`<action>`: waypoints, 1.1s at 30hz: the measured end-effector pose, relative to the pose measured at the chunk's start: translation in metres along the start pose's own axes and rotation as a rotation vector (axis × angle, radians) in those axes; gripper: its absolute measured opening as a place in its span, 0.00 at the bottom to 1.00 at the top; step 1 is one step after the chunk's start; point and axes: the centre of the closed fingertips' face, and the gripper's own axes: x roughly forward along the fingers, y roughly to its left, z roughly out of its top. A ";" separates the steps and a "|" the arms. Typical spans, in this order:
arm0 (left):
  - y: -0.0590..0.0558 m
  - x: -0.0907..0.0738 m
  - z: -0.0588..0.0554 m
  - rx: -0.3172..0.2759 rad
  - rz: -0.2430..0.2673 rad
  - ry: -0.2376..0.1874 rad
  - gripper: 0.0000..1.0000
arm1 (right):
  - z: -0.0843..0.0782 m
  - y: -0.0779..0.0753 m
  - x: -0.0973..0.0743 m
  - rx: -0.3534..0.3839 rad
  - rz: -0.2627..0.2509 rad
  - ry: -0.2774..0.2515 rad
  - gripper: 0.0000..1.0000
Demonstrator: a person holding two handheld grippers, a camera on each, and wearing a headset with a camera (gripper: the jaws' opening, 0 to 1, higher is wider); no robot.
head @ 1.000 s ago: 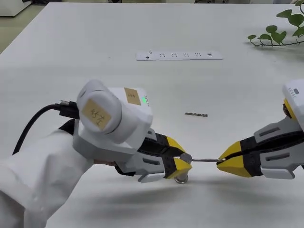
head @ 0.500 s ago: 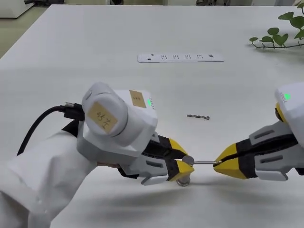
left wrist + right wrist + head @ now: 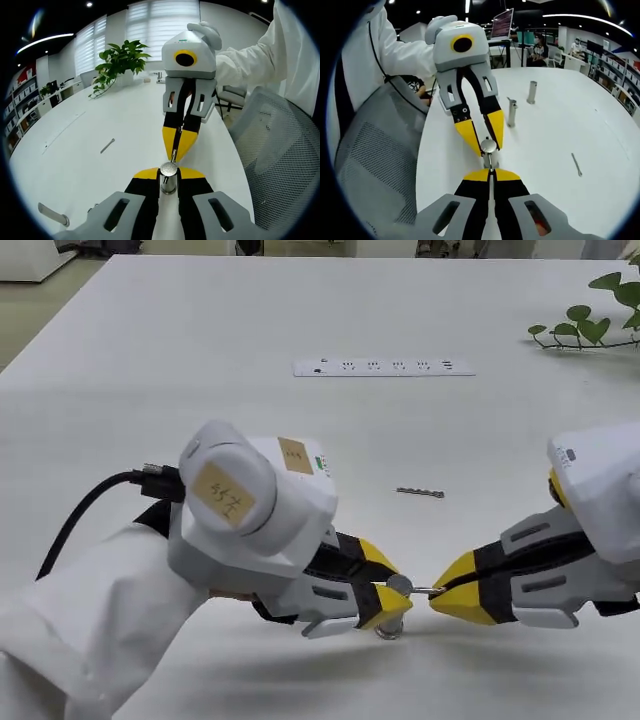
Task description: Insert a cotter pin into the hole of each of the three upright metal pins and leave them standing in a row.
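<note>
1. Head view: got the left gripper [image 3: 392, 586] clamped tight round the upright metal pin [image 3: 398, 585], which stands on the table [image 3: 200, 390]. Just right of that pin, got the right gripper [image 3: 438, 597] pinching a cotter pin [image 3: 422, 590], held flat with its long axis aimed straight at the pin's head. Tip touching or a hair short, can't tell. Also spotted a spare cotter pin [image 3: 420, 493] lying flat beyond the pin, well apart.
2. Left gripper view: looking along own jaws, squeezed on the pin's shank just under the head. Right gripper dead ahead of the pin, cotter pin poking from its pressed-together tips back toward the head. Can't make out the hole from here.
3. Right gripper view: own jaws pressed together on the cotter pin, running straight forward to the pin's head. Another metal pin [image 3: 512, 113] and a third metal pin [image 3: 532, 92] upright beyond the held one, apart from it. Guessing the next push wants to go dead straight along the cotter's axis, right gripper doing the travel. Probably skids off the head if tilted.
</note>
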 end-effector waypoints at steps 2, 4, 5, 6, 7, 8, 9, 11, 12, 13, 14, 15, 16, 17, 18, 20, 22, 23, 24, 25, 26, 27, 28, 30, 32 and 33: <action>0.000 0.000 0.000 -0.003 0.002 -0.002 0.09 | 0.001 0.000 0.001 -0.003 0.009 -0.003 0.00; 0.000 0.000 0.000 -0.002 0.002 -0.001 0.09 | 0.002 0.001 0.003 -0.015 0.015 0.003 0.00; 0.000 -0.001 0.000 -0.002 0.001 -0.001 0.09 | 0.003 0.001 0.003 -0.018 0.015 0.003 0.00; -0.001 -0.001 0.000 -0.005 -0.001 -0.001 0.09 | 0.004 0.002 0.004 -0.027 0.020 0.005 0.00; -0.001 -0.001 0.000 -0.006 -0.001 -0.001 0.09 | 0.004 0.002 0.005 -0.030 0.023 0.007 0.00; 0.000 -0.001 0.000 -0.009 -0.002 -0.001 0.09 | 0.005 0.002 0.005 -0.033 0.025 0.009 0.00; -0.001 -0.001 0.000 -0.011 -0.003 -0.001 0.09 | 0.005 0.003 0.006 -0.031 0.030 0.010 0.00; -0.001 0.000 0.000 -0.010 -0.002 -0.004 0.09 | 0.005 0.003 0.007 -0.044 0.035 0.014 0.00; -0.001 -0.001 0.000 -0.008 -0.002 -0.003 0.09 | 0.005 0.004 0.007 -0.058 0.038 0.020 0.00; -0.001 -0.001 0.000 -0.005 -0.001 -0.002 0.09 | 0.005 0.004 0.008 -0.067 0.040 0.024 0.00; -0.001 0.000 0.000 -0.003 -0.002 -0.002 0.09 | 0.005 0.004 0.008 -0.083 0.043 0.030 0.00; -0.001 0.000 0.000 -0.004 -0.002 -0.002 0.09 | 0.005 0.004 0.008 -0.087 0.043 0.033 0.00; -0.001 -0.001 -0.001 -0.005 -0.004 -0.003 0.09 | 0.005 0.004 0.008 -0.093 0.045 0.036 0.00; -0.001 -0.001 -0.001 -0.005 -0.004 -0.003 0.09 | 0.004 0.004 0.009 -0.092 0.046 0.038 0.00; 0.000 -0.001 -0.001 -0.004 -0.005 -0.003 0.09 | 0.004 0.003 0.009 -0.093 0.050 0.041 0.00; 0.000 -0.001 -0.001 -0.007 -0.005 -0.003 0.09 | 0.004 0.003 0.009 -0.093 0.052 0.046 0.00; 0.000 -0.001 -0.001 -0.006 -0.004 -0.004 0.09 | 0.004 0.002 0.010 -0.096 0.052 0.050 0.00; 0.000 -0.001 -0.001 -0.005 -0.004 -0.004 0.09 | 0.004 0.002 0.010 -0.096 0.052 0.052 0.00; 0.000 -0.001 -0.001 -0.005 -0.004 -0.004 0.09 | 0.004 0.002 0.011 -0.091 0.050 0.052 0.00; 0.000 -0.001 -0.001 -0.006 -0.004 -0.005 0.09 | 0.004 0.002 0.011 -0.077 0.045 0.051 0.00; 0.001 -0.001 -0.001 -0.006 -0.005 -0.005 0.10 | 0.005 0.002 0.011 -0.077 0.044 0.049 0.00; 0.001 -0.002 -0.001 -0.006 -0.005 -0.005 0.10 | 0.004 0.000 0.012 -0.078 0.040 0.047 0.00; 0.001 -0.002 -0.001 -0.006 -0.005 -0.005 0.10 | 0.004 0.000 0.012 -0.077 0.038 0.047 0.00; 0.001 -0.002 -0.001 -0.008 -0.005 -0.005 0.10 | 0.005 0.000 0.012 -0.076 0.034 0.043 0.00; 0.001 -0.002 -0.001 -0.030 -0.007 -0.007 0.10 | 0.005 0.001 0.013 -0.073 0.035 0.040 0.00; 0.002 -0.002 -0.001 -0.027 -0.006 -0.007 0.10 | 0.006 0.001 0.013 -0.069 0.032 0.041 0.00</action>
